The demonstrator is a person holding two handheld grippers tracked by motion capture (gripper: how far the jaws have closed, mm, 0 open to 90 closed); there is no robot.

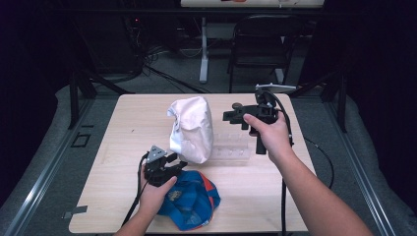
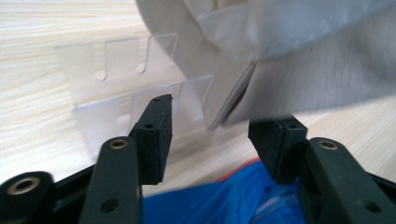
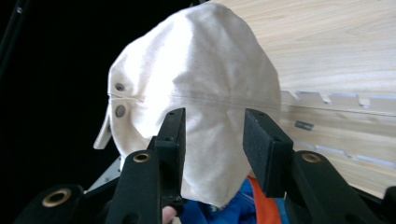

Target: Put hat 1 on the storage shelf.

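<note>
1. Left hand-held gripper (image 1: 178, 163) is hovering with jaws apart, gripping nothing, just below the white cap (image 1: 192, 129), over the blue cap (image 1: 189, 199)
2. Right hand-held gripper (image 1: 230, 118) is gaping empty, right of the white cap, which is standing mid-desk (image 1: 118, 157) on a clear rack (image 1: 231, 150)

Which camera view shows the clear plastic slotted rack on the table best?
The left gripper view: the clear plastic slotted rack lies close, its slots distinct. The high view shows it faintly beside the white cloth cap; the right gripper view shows its notched edge.

Overhead plus two close fingers-level views
</note>
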